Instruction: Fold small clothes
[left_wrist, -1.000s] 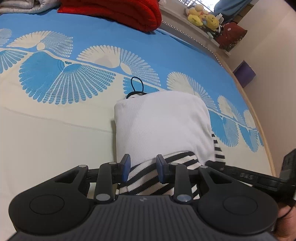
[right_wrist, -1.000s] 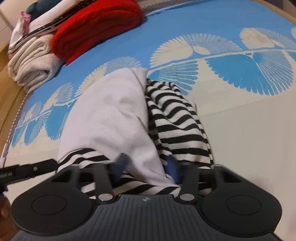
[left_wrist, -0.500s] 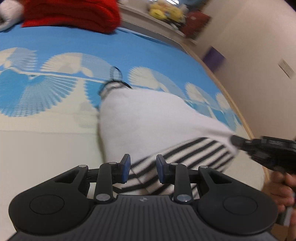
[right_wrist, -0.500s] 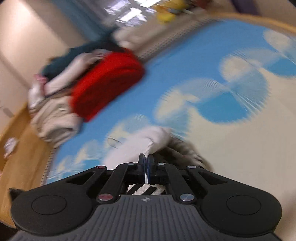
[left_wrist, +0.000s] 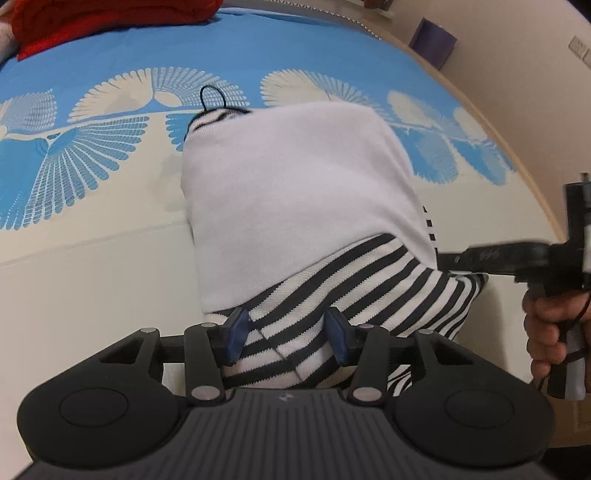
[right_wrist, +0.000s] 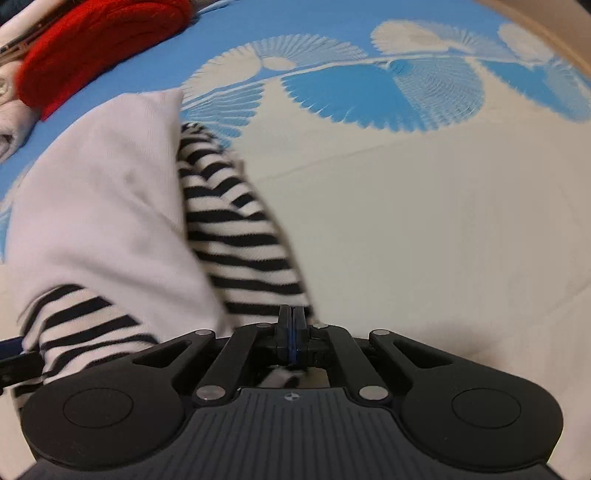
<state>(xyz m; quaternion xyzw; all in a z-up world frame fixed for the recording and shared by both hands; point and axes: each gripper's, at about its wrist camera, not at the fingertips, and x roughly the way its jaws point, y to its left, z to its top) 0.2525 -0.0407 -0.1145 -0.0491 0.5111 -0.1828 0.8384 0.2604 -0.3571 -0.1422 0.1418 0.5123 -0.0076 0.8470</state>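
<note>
A small white garment (left_wrist: 295, 192) with black-and-white striped parts (left_wrist: 354, 295) lies on the bedspread, a thin black loop at its far end. It also shows in the right wrist view (right_wrist: 103, 206), with its striped part (right_wrist: 236, 236) alongside. My left gripper (left_wrist: 286, 334) is open, its blue pads either side of the striped near edge. My right gripper (right_wrist: 291, 334) is shut on the striped edge of the garment. The right gripper also shows in the left wrist view (left_wrist: 458, 258), touching the garment's right side.
The blue and cream fan-patterned bedspread (left_wrist: 92, 258) covers the bed. A red folded blanket (right_wrist: 96, 44) and pale folded clothes (right_wrist: 11, 122) lie at the far edge. A purple box (left_wrist: 432, 40) stands on the floor past the bed.
My right gripper closed on the striped edge, swung up, and now sits low beside the garment again. My left gripper stayed open at the striped hem while the view shifted.
</note>
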